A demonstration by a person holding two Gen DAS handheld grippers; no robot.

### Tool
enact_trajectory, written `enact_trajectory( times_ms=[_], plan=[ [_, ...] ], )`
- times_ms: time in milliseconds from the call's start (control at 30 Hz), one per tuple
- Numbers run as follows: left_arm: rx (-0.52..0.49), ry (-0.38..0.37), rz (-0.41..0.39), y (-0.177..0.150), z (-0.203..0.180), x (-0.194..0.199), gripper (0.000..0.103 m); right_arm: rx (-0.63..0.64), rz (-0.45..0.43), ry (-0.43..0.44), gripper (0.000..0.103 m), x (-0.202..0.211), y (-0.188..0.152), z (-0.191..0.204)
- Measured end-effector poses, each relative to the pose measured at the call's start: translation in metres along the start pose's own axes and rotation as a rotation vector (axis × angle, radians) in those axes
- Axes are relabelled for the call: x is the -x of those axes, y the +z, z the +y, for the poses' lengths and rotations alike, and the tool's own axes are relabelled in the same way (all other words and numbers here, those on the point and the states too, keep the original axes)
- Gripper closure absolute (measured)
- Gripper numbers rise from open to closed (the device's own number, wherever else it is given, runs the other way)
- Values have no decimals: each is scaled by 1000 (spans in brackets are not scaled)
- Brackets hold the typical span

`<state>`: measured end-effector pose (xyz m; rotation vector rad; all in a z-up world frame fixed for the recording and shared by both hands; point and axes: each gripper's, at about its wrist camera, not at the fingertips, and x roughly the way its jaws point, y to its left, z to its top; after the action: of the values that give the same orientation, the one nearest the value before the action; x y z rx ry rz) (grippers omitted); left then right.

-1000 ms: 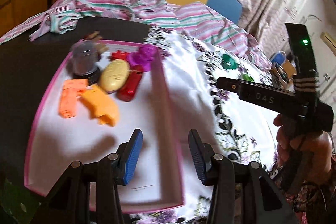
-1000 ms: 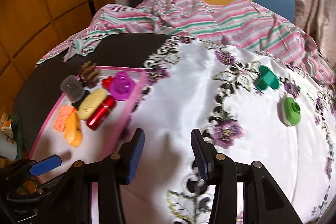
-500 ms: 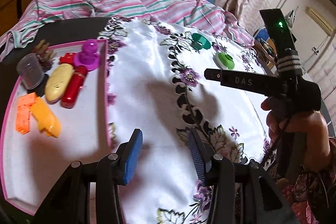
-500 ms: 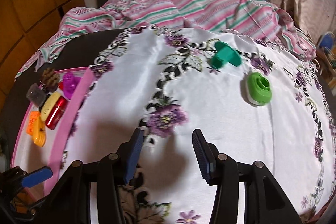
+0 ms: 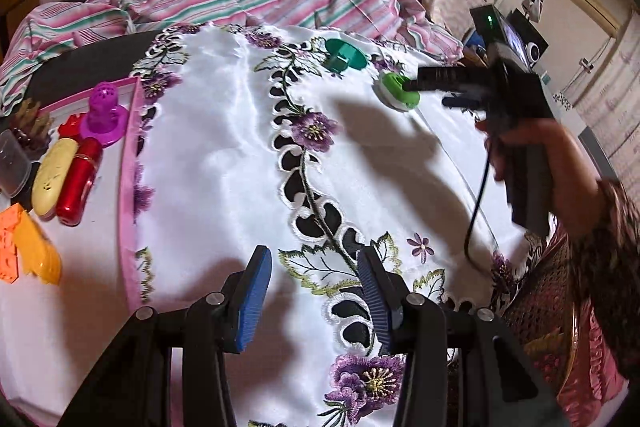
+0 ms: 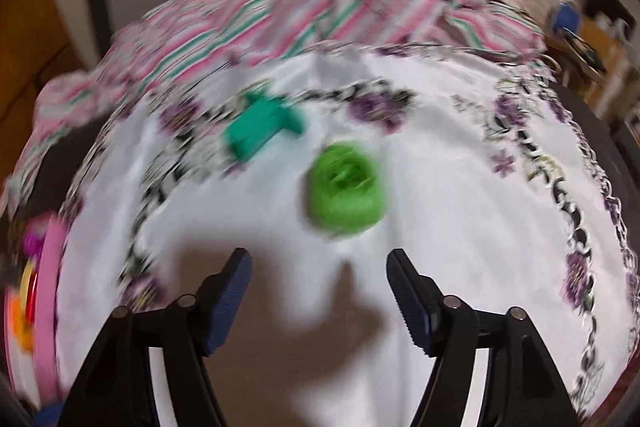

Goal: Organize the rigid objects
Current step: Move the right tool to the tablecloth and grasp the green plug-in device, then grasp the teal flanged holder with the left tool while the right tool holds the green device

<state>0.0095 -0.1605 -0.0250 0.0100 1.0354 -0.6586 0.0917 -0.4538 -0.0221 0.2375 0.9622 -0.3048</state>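
Since the green cap (image 6: pixel 345 189) lies loose on the cloth, well apart from the pink tray (image 5: pixel 129 187), the right gripper (image 6: pixel 318 291), jaws just spread and empty, nears it; the left gripper (image 5: pixel 314 291) waits, parted and empty.

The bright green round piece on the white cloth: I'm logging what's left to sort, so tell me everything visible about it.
The bright green round plastic piece is a squat disc with a raised hub and a hollow centre, and a pale band shows at its base in the left wrist view. It lies flat on the white embroidered satin cloth, outside the pink-rimmed tray, near the teal plastic piece but apart from it. The right gripper, jaws just opened wider and empty, points at it without touching.
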Motion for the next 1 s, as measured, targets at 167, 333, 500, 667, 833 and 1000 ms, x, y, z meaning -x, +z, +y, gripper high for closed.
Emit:
enact_trajectory(
  times_ms=[167,333,500,667,833,1000],
  plan=[
    [-2,-2,21,2,-4,-8,57,-17,-35,22,24,-19,22,-10],
    [-20,10,29,8,-8,-13,57,-36,-2,61,27,-50,28,-11],
    [-32,20,34,22,-14,-26,57,-28,53,75,50,-69,28,-12],
    [-50,21,30,48,-25,-43,57,-58,86,72,50,-67,29,-18],
    [-91,60,19,83,-40,-65,57,-83,123,-63,50,-62,27,-32],
    [-133,99,12,131,-55,-102,56,-161,148,-40,50,-64,28,-48]
  ],
)
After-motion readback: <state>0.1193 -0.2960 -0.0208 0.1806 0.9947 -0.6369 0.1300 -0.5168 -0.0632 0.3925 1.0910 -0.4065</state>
